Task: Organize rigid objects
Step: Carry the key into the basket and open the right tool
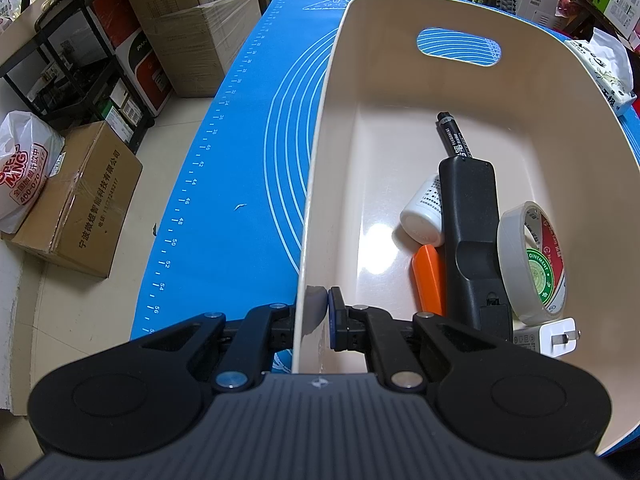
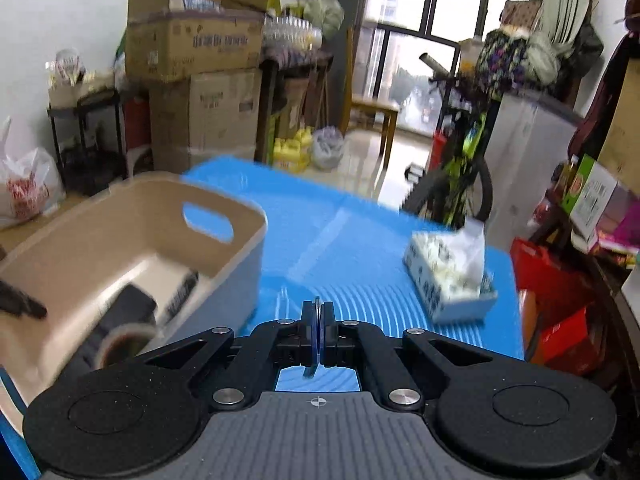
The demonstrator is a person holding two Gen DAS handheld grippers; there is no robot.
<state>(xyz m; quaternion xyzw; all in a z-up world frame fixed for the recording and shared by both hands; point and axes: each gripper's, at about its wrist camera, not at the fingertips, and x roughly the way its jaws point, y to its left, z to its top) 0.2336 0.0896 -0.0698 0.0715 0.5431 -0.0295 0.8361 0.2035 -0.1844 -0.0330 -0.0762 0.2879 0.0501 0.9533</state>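
Note:
A beige plastic bin [image 1: 320, 152] stands on the blue mat [image 1: 240, 152]. My left gripper [image 1: 316, 316] is shut on the bin's near left wall, one finger inside and one outside. In the bin lie a black marker [image 1: 454, 136], a black remote [image 1: 472, 240], a white bottle [image 1: 424, 212], an orange piece [image 1: 430, 280], a tape roll [image 1: 532, 260] and a white charger plug [image 1: 544, 336]. My right gripper [image 2: 318, 328] is shut and empty above the mat [image 2: 340, 232], to the right of the bin [image 2: 120, 216]. That view is blurred.
A tissue pack [image 2: 448, 276] lies on the mat's right side and shows in the left wrist view [image 1: 604, 68]. Cardboard boxes [image 1: 76, 200] and a black shelf [image 1: 72, 60] stand on the floor to the left. A bicycle [image 2: 460, 168] stands beyond the table.

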